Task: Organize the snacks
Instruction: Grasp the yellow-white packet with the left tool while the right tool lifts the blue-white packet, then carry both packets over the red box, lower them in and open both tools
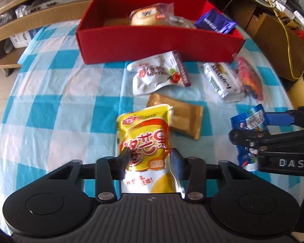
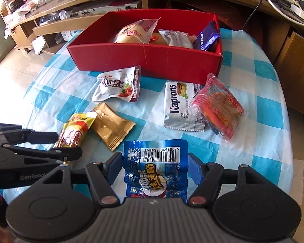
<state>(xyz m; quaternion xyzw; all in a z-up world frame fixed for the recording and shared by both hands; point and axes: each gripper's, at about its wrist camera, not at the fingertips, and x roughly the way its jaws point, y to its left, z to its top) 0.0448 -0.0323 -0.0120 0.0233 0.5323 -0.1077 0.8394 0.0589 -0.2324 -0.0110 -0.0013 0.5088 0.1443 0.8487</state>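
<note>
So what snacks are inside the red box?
Inside the red box you can see a wrapped bun, a white packet and a purple wafer packet. An orange wrapper peeks between them. The front wall hides whatever lies lower down.

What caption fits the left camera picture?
Left gripper holds a yellow snack bag before the red box.

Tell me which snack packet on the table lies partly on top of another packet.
The clear red-printed packet, near the red box's right corner. Its left edge overlaps the white Kaprons packet; the white pouch lies apart.
</note>
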